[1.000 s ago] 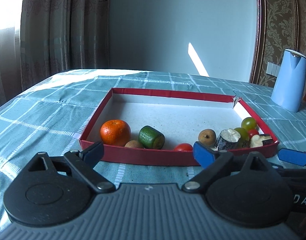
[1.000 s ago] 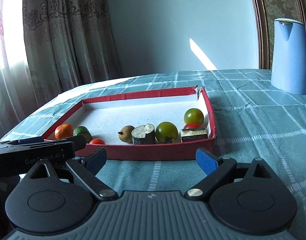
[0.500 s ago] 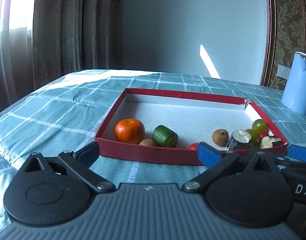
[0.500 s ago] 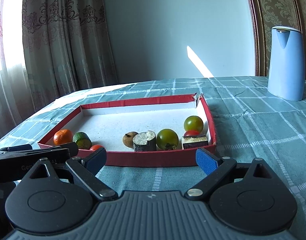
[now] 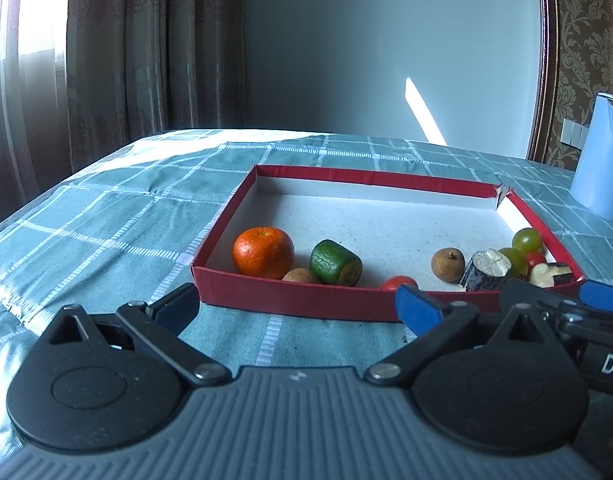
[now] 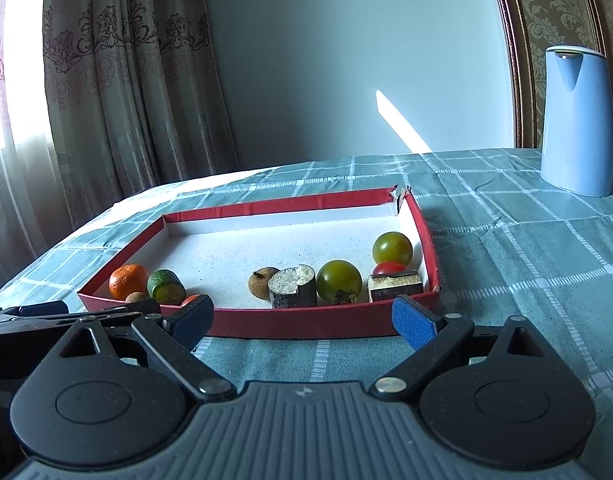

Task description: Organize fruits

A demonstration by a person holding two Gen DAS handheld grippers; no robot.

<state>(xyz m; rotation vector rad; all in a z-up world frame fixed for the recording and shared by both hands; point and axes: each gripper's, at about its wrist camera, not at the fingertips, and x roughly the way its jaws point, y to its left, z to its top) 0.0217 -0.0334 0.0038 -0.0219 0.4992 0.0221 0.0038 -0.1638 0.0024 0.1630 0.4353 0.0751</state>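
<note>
A red shallow box (image 5: 298,300) (image 6: 306,322) with a white floor lies on the checked cloth. Along its near side lie an orange (image 5: 263,250) (image 6: 127,281), a green cut piece (image 5: 335,263) (image 6: 165,287), a small brown fruit (image 5: 301,276), a red tomato (image 5: 397,282), a brown longan (image 5: 447,265) (image 6: 262,282), a dark cut cylinder (image 5: 484,270) (image 6: 292,291), green tomatoes (image 6: 339,282) (image 6: 391,247) and a dark-skinned slice (image 6: 393,286). My left gripper (image 5: 296,306) and right gripper (image 6: 302,316) are both open and empty, just in front of the box's near wall.
A light blue kettle (image 5: 600,156) (image 6: 576,120) stands at the back right of the table. Curtains hang at the left, a plain wall behind. The right gripper's blue pad (image 5: 602,296) shows at the left view's right edge.
Both grippers have tilted or risen a little, so the box sits lower in view. The left view has swung left. No fruit has moved.
</note>
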